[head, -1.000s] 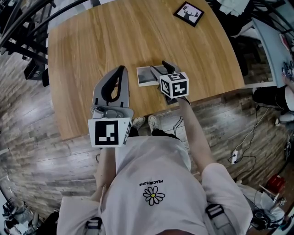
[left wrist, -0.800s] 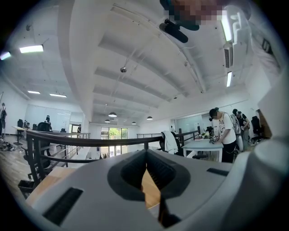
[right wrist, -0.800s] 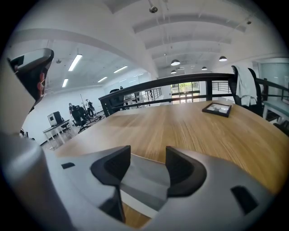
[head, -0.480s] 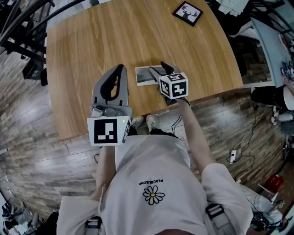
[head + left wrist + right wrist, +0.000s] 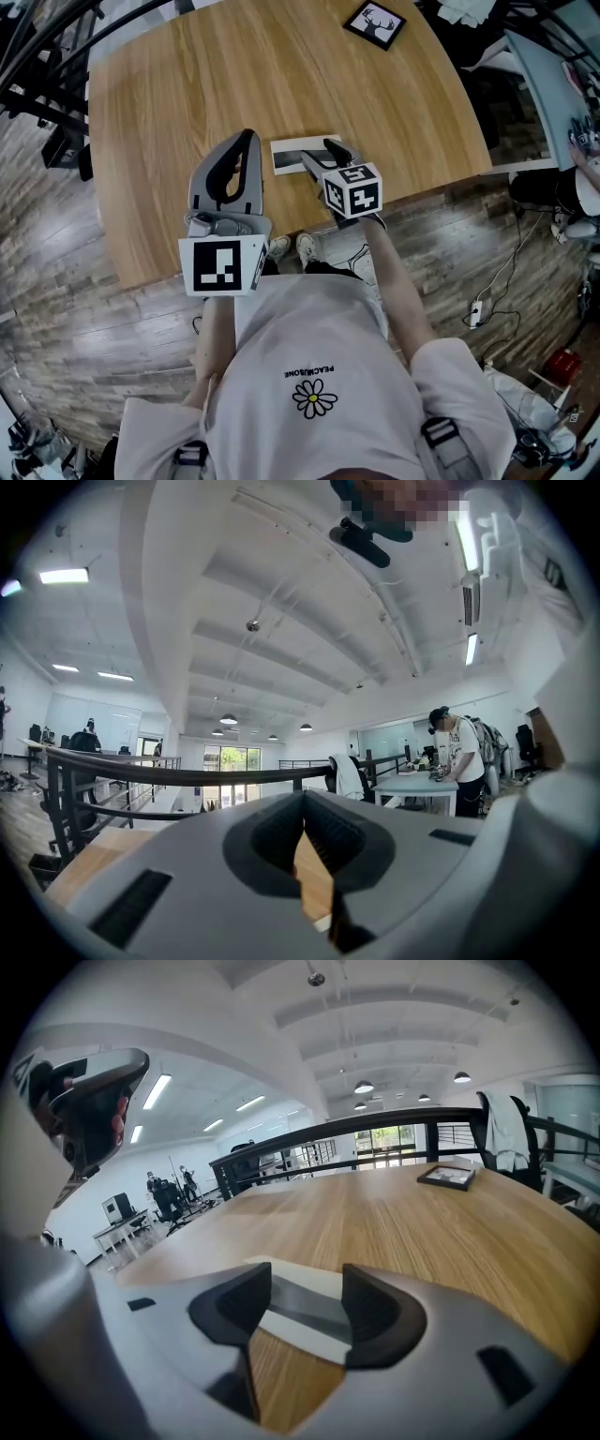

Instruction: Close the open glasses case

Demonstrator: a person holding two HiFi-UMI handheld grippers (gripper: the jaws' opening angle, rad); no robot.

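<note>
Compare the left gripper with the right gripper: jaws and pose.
The left gripper has its jaws together and holds nothing; the right gripper has its jaws apart. The left gripper tilts up toward the room and ceiling; the right gripper lies low along the table, with the open glasses case showing between its jaws. Both are near the table's near edge.

On table [image 5: 178,84], nr front edge, abt mid-width: glasses case [image 5: 289,157]. R gripper [image 5: 319,153] at case's right end, jaws apart, case just ahead betw them; contact unclear. L gripper [image 5: 247,141] just left of case, not touching, jaws together. Far back right on table, well apart from case: pic frame [image 5: 374,23].
</note>
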